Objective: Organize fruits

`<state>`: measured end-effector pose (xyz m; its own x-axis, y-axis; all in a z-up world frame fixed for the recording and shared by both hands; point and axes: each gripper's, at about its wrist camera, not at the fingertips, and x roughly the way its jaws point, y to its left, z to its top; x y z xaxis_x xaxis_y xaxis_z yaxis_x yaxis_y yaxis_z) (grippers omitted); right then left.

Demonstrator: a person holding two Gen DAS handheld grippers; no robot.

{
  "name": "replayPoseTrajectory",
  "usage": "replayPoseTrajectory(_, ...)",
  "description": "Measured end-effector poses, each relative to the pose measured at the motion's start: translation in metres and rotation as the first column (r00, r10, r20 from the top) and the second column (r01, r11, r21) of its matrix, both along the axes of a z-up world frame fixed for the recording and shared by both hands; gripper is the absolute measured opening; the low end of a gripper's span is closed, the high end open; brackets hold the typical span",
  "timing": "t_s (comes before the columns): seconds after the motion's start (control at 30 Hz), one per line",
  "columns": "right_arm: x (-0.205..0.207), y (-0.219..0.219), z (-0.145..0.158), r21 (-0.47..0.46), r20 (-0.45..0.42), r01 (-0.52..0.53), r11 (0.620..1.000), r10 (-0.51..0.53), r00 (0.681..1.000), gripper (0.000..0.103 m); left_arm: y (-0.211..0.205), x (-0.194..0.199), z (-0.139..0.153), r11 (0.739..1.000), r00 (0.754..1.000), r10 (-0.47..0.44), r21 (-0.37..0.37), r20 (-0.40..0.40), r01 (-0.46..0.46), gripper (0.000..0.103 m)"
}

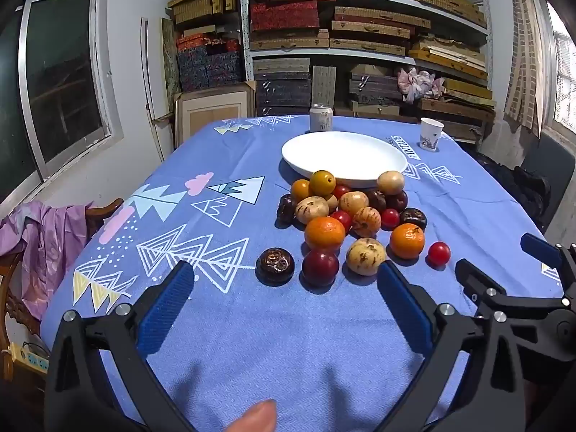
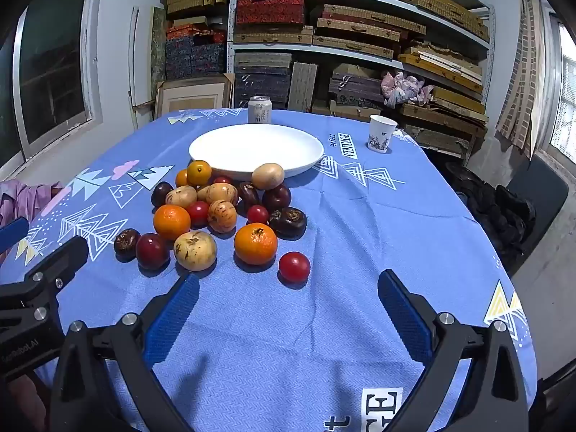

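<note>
Both jaws wide, empty: left gripper (image 1: 284, 280), right gripper (image 2: 288, 288). Best start: lone red fruit (image 2: 294, 267) nearest table's near edge, then empty plate (image 2: 216, 151).

A pile of fruit (image 2: 223, 212) lies on a blue-clothed table (image 2: 360, 223), just near of an empty white plate (image 2: 256, 149). The right gripper (image 2: 288, 293) hovers nearer, jaws wide apart, holding nothing.
</note>
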<state>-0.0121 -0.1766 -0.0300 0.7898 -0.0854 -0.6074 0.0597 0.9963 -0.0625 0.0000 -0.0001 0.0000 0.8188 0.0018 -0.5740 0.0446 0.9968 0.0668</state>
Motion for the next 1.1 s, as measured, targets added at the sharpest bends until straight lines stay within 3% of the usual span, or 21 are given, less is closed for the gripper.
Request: replayPoseTrajectory(1.1, 0.0015, 0.0036, -0.0032, 0.011, -0.010, -0.025, 1.000, 0.025, 1.000, 0.100, 0.0075, 0.0035, -0.0052, 1.000, 1.000, 0.015, -0.015, -0.009, -0.015, 0.099)
